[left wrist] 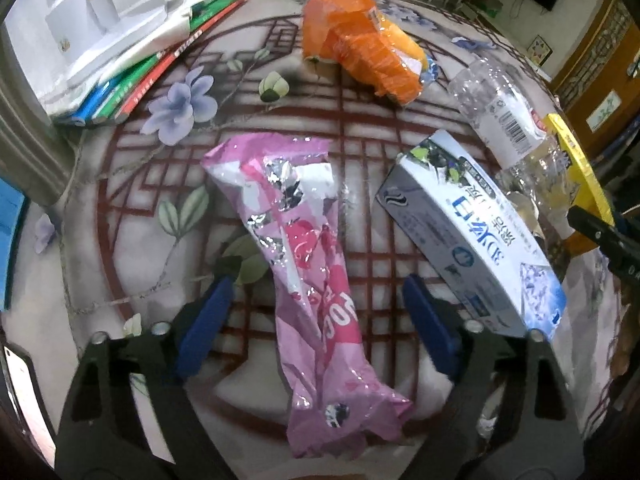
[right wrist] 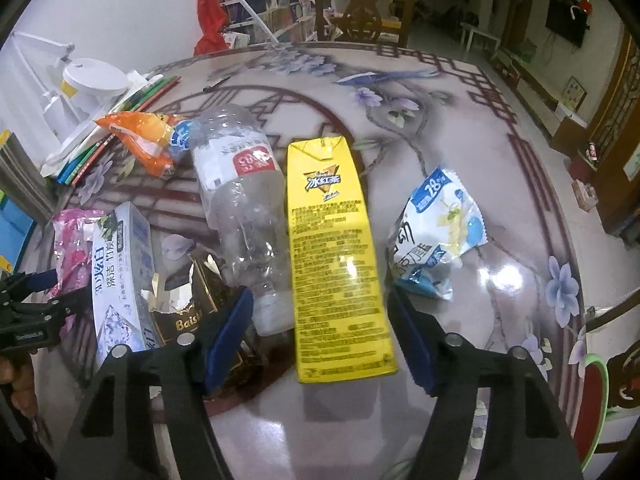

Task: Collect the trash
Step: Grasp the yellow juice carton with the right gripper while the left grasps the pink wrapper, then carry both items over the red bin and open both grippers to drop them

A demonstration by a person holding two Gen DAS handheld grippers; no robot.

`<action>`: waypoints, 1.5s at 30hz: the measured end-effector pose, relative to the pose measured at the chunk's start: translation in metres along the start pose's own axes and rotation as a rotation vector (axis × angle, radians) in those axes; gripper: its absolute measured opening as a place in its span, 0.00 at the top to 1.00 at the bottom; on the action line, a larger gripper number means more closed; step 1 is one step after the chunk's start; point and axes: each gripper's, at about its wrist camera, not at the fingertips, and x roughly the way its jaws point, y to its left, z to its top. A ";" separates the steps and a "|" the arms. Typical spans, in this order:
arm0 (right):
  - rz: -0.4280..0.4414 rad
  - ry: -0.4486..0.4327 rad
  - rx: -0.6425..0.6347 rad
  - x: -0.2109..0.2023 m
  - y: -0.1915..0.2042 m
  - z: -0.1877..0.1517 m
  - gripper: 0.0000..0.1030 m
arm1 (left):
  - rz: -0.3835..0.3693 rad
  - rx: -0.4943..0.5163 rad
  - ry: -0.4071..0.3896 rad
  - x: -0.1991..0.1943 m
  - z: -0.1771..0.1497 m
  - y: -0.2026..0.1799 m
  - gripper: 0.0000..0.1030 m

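Observation:
My left gripper (left wrist: pixel 318 292) is open over a pink snack wrapper (left wrist: pixel 304 264) that lies between its blue fingers. Right of it lies a white toothpaste box (left wrist: pixel 468 232), then a clear plastic bottle (left wrist: pixel 500 116); an orange wrapper (left wrist: pixel 360 52) lies farther back. My right gripper (right wrist: pixel 322 304) is open with a yellow drink carton (right wrist: pixel 336 248) lying between its fingers. The bottle (right wrist: pixel 244 200) lies left of the carton, a blue-white snack bag (right wrist: pixel 436 236) to its right. A torn dark gold-edged packet (right wrist: pixel 192 300) and the toothpaste box (right wrist: pixel 120 276) lie at the left.
All lies on a round table with a floral cover (right wrist: pixel 420 92). Books and a white desk lamp (left wrist: pixel 92 32) sit at the back left. The left gripper (right wrist: pixel 28 308) shows at the left edge of the right wrist view. A chair (right wrist: pixel 360 8) stands behind the table.

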 end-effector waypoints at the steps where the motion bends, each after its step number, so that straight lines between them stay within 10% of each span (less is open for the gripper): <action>1: -0.002 0.000 -0.001 0.000 0.000 0.000 0.43 | 0.001 0.008 -0.005 -0.001 0.000 -0.001 0.35; 5: -0.003 0.002 -0.001 -0.002 -0.002 -0.002 0.50 | 0.001 0.022 -0.013 -0.004 -0.001 -0.003 0.66; 10: -0.016 0.001 -0.012 -0.008 -0.003 -0.004 0.65 | -0.027 0.035 -0.013 -0.009 -0.003 -0.006 0.74; 45: -0.063 -0.189 0.093 -0.159 -0.048 -0.082 0.65 | -0.158 0.210 -0.222 -0.138 -0.035 -0.103 0.78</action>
